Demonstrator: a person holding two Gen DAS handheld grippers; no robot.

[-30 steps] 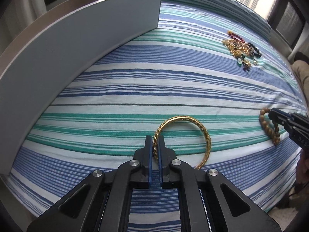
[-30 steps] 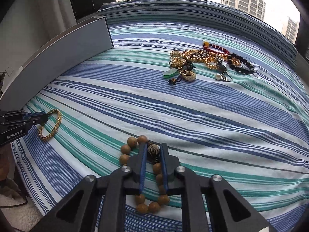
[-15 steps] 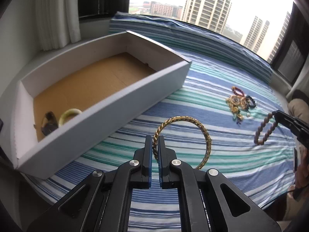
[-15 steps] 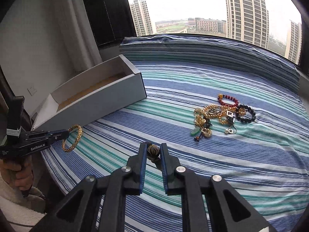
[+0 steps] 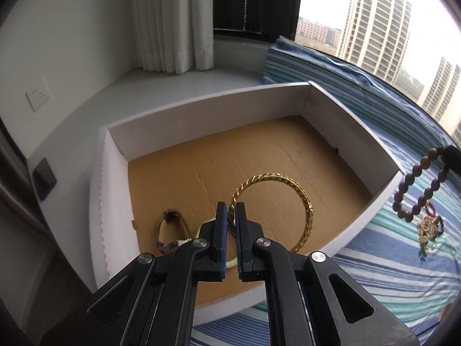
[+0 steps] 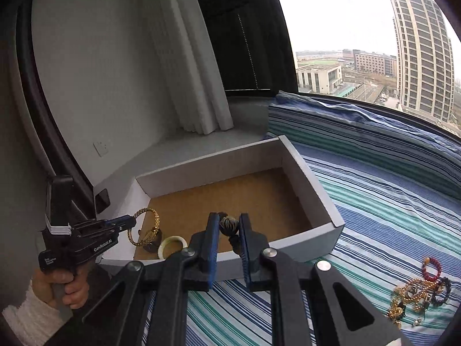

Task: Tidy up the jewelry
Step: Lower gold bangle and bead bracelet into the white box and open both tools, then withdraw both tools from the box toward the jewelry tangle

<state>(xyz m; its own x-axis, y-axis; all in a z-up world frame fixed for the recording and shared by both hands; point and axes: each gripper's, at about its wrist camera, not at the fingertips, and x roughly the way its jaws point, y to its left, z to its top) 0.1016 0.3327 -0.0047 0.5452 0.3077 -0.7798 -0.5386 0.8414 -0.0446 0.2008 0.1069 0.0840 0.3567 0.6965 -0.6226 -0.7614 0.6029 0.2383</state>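
Left wrist view shows the left gripper (image 5: 231, 216) with its jaws clamped on the rim of the gold bangle (image 5: 273, 210), hanging over the near end of the open box (image 5: 354, 121), where a pale ring (image 6: 172, 245) and a dark bracelet (image 5: 170, 230) already lie at about 7 o'clock. At 3 o'clock the right gripper (image 6: 227, 227) pinches the striped bead of the wooden bead bracelet (image 5: 417, 190), which dangles outside the box wall over the striped bed (image 6: 389, 216). Released now, those beads would likely land on the bed or catch the wall, and the thinly held bangle could swing and slip.

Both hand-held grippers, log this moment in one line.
left hand-held gripper: shut on gold bangle over box | right hand-held gripper: shut on bead bracelet
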